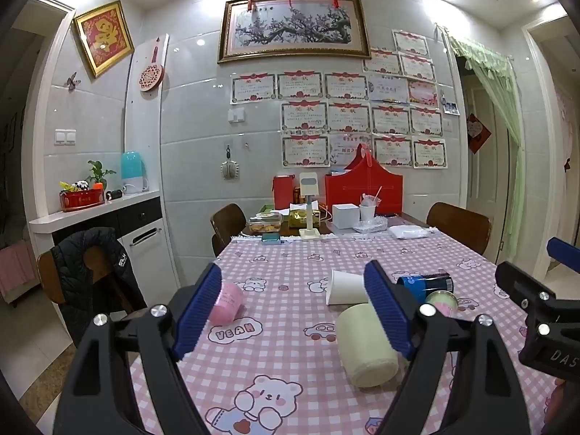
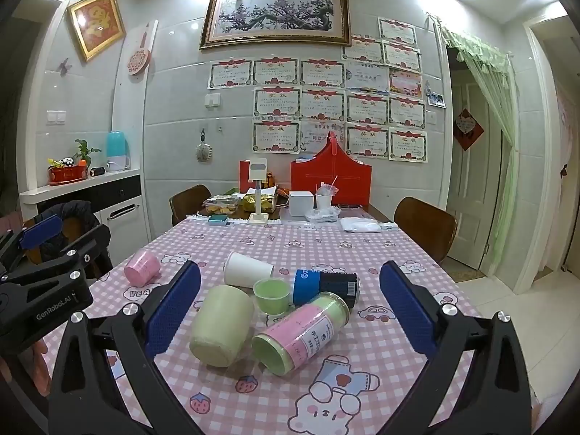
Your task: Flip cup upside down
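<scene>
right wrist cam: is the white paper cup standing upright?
No. The white paper cup lies on its side on the checked tablecloth, beside the small green cup.

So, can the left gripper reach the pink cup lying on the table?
Probably yes. The left gripper is open, and the pink cup lies alone on its side near the table's left edge, apart from the other cups, with nothing between them.

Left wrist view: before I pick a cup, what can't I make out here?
- Cream cup: right side hidden behind the left tool.
- Blue can: near end covered by that tool's finger.
- Pink-labelled jar: only its end shows in the left view; label text too small in the right view.
</scene>
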The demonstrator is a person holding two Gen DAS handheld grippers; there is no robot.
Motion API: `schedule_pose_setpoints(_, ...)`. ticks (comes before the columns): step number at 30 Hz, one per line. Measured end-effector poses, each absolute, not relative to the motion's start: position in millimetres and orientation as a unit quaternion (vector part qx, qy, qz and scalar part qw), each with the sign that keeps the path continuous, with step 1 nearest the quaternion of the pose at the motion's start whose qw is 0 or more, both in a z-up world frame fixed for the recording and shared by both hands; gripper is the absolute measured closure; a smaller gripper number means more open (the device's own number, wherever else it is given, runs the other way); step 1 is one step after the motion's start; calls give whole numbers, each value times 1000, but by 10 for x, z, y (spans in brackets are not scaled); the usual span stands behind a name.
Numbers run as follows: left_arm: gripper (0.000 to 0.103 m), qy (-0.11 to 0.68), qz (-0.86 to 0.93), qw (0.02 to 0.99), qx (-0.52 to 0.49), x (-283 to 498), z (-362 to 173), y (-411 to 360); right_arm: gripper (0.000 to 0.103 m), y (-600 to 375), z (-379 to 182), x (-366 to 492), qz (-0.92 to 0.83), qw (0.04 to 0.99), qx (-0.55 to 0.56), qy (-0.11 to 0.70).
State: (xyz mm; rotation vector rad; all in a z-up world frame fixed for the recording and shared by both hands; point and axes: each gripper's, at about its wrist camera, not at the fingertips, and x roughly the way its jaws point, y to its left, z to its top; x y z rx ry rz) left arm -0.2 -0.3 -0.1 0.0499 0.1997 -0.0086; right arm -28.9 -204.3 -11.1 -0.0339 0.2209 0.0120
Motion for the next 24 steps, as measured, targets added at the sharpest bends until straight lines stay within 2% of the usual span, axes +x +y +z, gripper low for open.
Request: schedule_pose_setpoints(24,24,99,-3,995,24,0,-7,-11,8,-2005,-152,-276,6,994,-17,110)
